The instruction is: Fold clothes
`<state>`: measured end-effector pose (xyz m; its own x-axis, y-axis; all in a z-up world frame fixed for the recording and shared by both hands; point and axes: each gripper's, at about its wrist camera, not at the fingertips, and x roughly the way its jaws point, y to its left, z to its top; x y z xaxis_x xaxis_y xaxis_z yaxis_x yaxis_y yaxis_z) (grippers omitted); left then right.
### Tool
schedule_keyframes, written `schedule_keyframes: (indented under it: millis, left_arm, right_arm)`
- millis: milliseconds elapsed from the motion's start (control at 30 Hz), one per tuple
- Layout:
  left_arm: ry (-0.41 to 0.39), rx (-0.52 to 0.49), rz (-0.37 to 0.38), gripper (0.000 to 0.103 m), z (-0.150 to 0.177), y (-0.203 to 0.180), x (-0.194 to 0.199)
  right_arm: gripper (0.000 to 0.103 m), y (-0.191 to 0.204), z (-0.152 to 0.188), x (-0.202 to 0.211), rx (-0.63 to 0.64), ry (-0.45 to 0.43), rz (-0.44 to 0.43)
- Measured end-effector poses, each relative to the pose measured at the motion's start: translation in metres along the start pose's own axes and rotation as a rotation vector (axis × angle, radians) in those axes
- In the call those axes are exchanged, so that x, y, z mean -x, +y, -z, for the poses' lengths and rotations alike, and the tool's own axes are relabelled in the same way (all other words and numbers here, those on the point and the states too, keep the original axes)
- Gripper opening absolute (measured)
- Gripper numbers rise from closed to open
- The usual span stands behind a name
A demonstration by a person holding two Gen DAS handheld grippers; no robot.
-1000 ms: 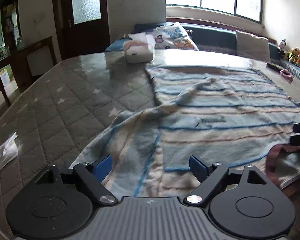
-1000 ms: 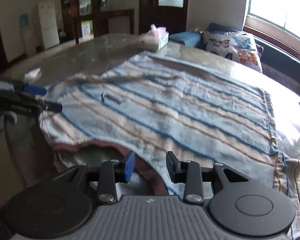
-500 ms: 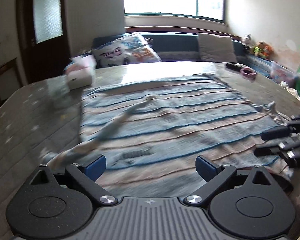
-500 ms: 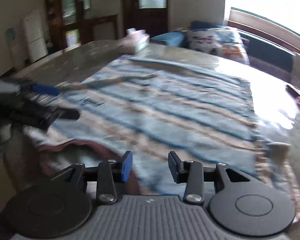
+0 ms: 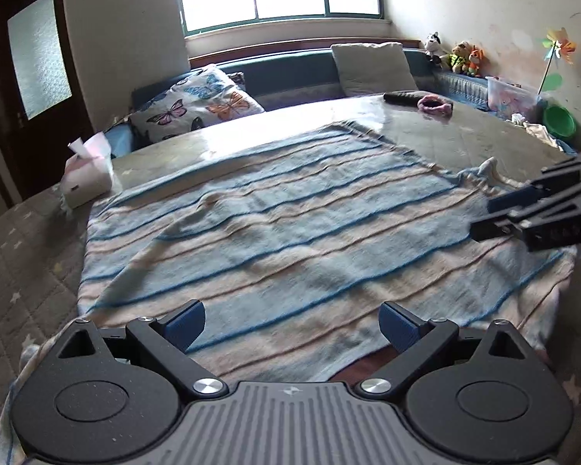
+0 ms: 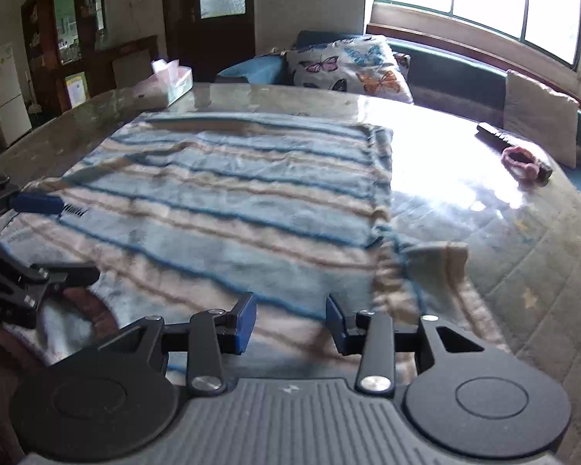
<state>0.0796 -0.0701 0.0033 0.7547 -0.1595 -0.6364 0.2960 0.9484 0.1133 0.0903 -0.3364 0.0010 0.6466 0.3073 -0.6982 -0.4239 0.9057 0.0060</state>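
A blue-and-beige striped knit garment (image 5: 290, 232) lies spread on the quilted table top (image 5: 27, 271). Its dark red neck edge (image 5: 364, 364) is nearest to me. In the left wrist view my left gripper (image 5: 290, 321) hovers open over the near hem, with nothing between its blue pads. My right gripper (image 5: 499, 217) comes in from the right over the garment's right edge. In the right wrist view the right gripper (image 6: 290, 323) is open above the garment (image 6: 232, 201), near a rumpled sleeve (image 6: 434, 267). The left gripper (image 6: 54, 238) shows at the left edge.
A tissue box (image 5: 87, 182) stands at the far left of the table. A black remote (image 5: 401, 97) and a pink scrunchie (image 5: 434, 102) lie at the far right. Behind are a bench with a butterfly pillow (image 5: 201, 104), a grey cushion (image 5: 372, 66) and a green bowl (image 5: 559, 120).
Both grippers have swung to the right along the near edge. The flap that was folded over the garment's left side now lies flatter and spread out.
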Motion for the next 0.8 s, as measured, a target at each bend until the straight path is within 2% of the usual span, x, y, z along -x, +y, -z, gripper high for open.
schedule_keyframes:
  millis: [133, 400, 600, 800]
  left_arm:
    - [-0.018, -0.04, 0.02, 0.099, -0.01, -0.016, -0.004]
    - [-0.004, -0.171, 0.054, 0.099, -0.004, -0.052, -0.014]
    - [-0.015, -0.191, 0.066, 0.099, -0.005, -0.057, -0.013]
    - [-0.023, -0.236, 0.075, 0.1, 0.0, -0.064, -0.01]
  right_arm:
    - [0.04, -0.011, -0.014, -0.01, -0.022, -0.034, 0.013]
    - [0.04, -0.032, -0.016, -0.03, -0.06, -0.011, 0.042]
    - [0.046, -0.019, -0.006, -0.004, 0.014, -0.032, 0.039]
    - [0.048, 0.002, 0.018, 0.017, 0.079, 0.008, -0.017]
